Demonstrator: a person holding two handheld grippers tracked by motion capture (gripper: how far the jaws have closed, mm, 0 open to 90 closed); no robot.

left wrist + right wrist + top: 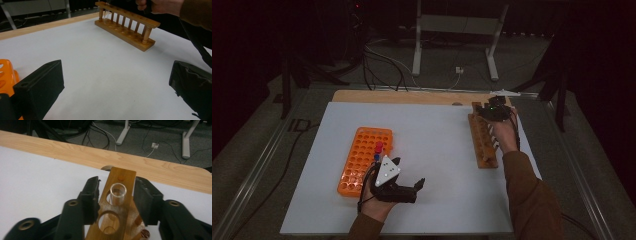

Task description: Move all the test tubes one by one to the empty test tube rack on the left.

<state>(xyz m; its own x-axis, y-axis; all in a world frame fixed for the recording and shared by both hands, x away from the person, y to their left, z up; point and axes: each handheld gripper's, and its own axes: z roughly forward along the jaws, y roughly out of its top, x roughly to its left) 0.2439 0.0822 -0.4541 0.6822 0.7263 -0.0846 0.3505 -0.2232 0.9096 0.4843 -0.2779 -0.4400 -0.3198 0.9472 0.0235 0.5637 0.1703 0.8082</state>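
At the far end of the wooden rack (117, 202), the right tool (116, 195) is straddling a clear glass tube (118, 193) standing in a hole, its jaws sitting apart on either side without touching it. Near the orange rack (361, 159), the left tool (115, 85) is resting wide open and empty over the white tabletop (432, 150).

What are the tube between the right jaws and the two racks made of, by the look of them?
Tube: clear, glossy, glass or clear plastic; cannot tell which. Far rack: wood, visible grain, amber varnish. Orange rack: probably moulded plastic, uniform bright colour, smooth hole grid.
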